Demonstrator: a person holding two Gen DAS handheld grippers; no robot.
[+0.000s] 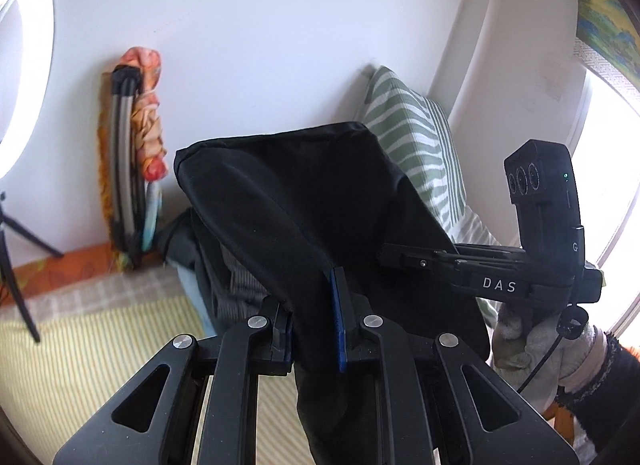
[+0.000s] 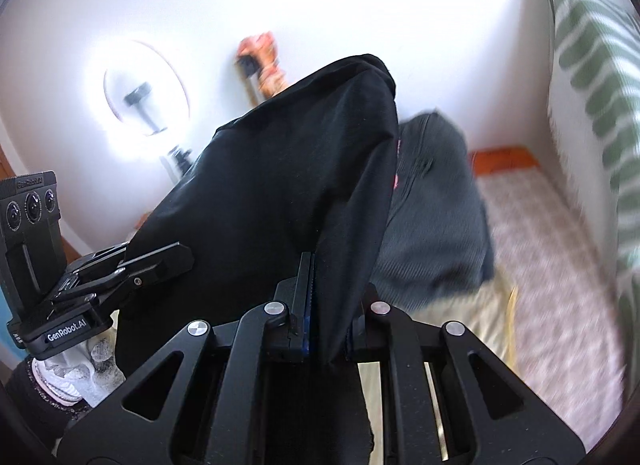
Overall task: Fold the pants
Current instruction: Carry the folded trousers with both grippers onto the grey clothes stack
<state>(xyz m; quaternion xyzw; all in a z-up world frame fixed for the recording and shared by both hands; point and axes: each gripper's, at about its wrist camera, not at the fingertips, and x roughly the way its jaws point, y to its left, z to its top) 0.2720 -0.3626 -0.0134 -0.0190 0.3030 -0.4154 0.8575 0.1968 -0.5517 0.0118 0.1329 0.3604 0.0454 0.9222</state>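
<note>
Black pants point(image 1: 304, 201) held aloft over the bed point(image 1: 100, 345), pinched by left gripper point(image 1: 316, 329) and right gripper point(image 2: 326, 317), jaws pressed onto fabric; raised probably to hang straight for folding.

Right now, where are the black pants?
The black pants hang mid-frame in both wrist views, pinched by the left gripper and the right gripper, lifted above the bed, in front of the striped pillow.
</note>
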